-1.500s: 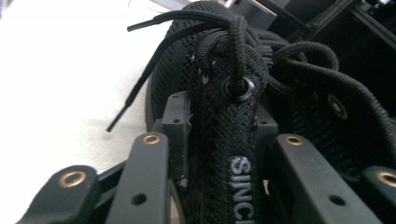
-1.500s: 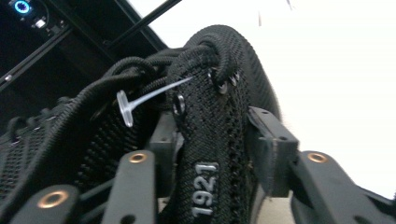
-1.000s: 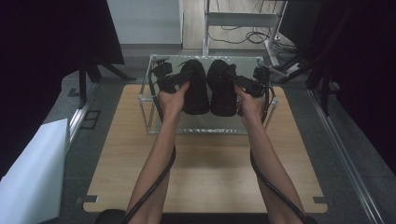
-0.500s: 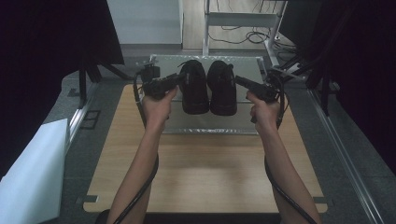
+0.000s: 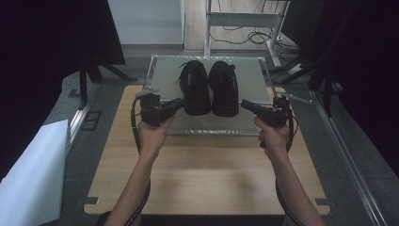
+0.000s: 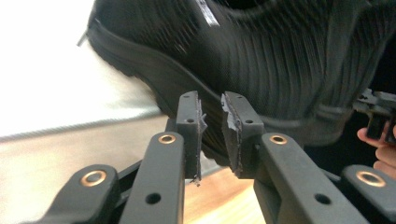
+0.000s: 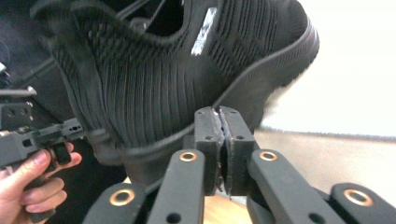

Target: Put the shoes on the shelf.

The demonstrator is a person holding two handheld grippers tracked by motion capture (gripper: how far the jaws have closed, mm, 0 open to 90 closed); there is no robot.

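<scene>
Two black knit shoes stand side by side, toes toward me, on a grey metal platform: the left shoe and the right shoe. My left gripper points at the left shoe's toe from the left, a little apart from it. Its jaws stand a narrow gap apart with nothing between them, and the shoe looms just behind. My right gripper points at the right shoe's toe from the right. Its pads touch, holding nothing, with the shoe close behind.
The platform rests on the far part of a wooden table, whose near half is bare. A white sheet lies off the table at left. Dark screens flank both sides, and a metal frame with cables stands behind.
Both hands have drawn back and outward from the shoes' sides toward me. The grippers were at the shoes a second ago and now stand off them. The shoes stay on the platform.
</scene>
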